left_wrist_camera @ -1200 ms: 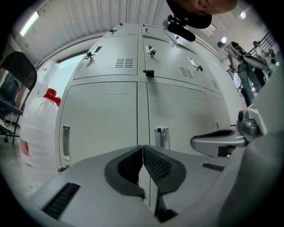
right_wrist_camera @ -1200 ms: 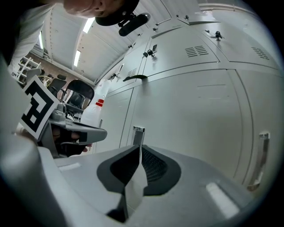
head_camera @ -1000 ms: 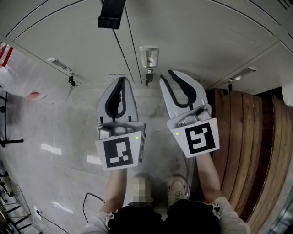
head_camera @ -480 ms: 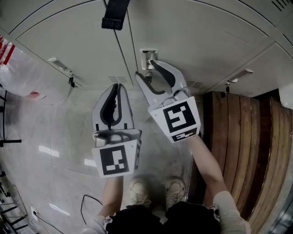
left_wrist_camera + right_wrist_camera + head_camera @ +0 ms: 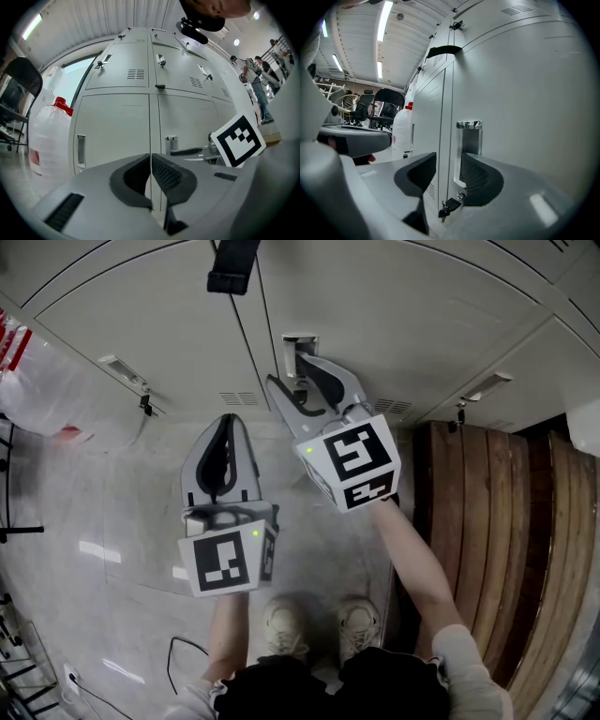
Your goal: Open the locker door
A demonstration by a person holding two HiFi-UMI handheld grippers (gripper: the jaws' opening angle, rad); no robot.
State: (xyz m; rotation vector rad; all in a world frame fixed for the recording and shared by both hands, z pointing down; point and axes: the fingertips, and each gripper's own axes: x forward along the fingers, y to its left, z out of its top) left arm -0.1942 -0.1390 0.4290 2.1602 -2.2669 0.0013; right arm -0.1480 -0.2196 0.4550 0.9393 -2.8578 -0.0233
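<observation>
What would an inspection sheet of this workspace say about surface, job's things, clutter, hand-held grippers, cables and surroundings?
Surface: pale glossy floor.
Job's things: locker door closed; metal handle; key in the lock below it.
Clutter: pale container with red top beside the lockers.
Grippers: left hand-held gripper shut, empty; right hand-held gripper open, jaws have just been opening, handle at their tips, not gripped.
Cables: black cable on the floor.
Surroundings: wooden slats at right; office chairs behind.
</observation>
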